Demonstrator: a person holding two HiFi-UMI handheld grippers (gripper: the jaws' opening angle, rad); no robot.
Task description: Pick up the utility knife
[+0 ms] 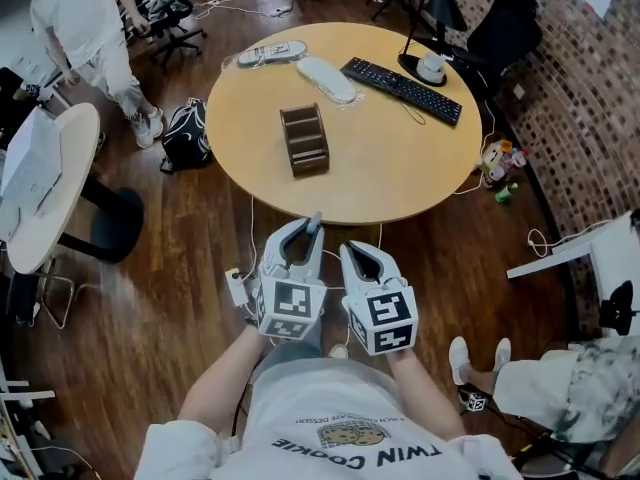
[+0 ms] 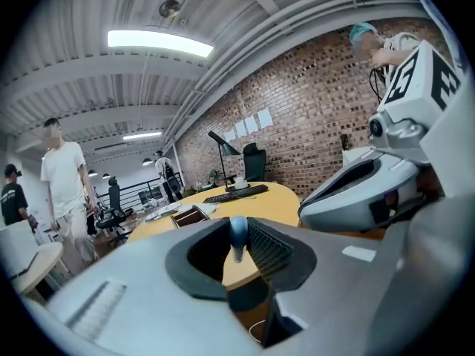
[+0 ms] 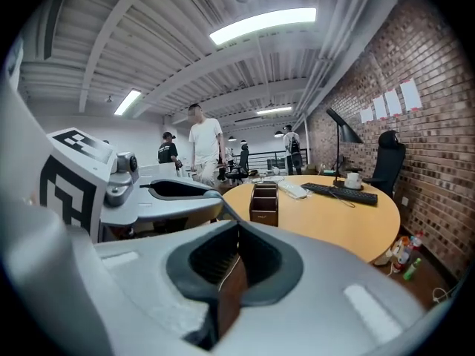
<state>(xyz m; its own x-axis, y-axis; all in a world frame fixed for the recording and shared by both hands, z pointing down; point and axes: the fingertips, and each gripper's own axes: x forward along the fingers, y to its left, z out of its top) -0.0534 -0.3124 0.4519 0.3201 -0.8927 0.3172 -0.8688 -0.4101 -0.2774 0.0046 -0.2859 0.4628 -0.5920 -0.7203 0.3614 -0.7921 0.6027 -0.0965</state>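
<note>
A small blue-grey utility knife [image 1: 314, 222] sticks out of the tip of my left gripper [image 1: 305, 230], which is shut on it. In the left gripper view the knife's rounded blue end [image 2: 238, 232] stands upright between the jaws. My right gripper [image 1: 352, 251] hangs beside it, shut, with nothing between its fingers; its tips meet in the right gripper view [image 3: 237, 232]. Both grippers are held close to my body, over the wooden floor, just off the near edge of the round wooden table [image 1: 400, 158].
On the table stand a brown desk organizer [image 1: 304, 139], a black keyboard [image 1: 402, 90], a lamp base [image 1: 430, 66] and two white devices [image 1: 326, 78]. A backpack [image 1: 186, 133] and a power strip [image 1: 238, 288] lie on the floor. One person stands at the far left [image 1: 90, 28]; another sits at the right [image 1: 560, 388].
</note>
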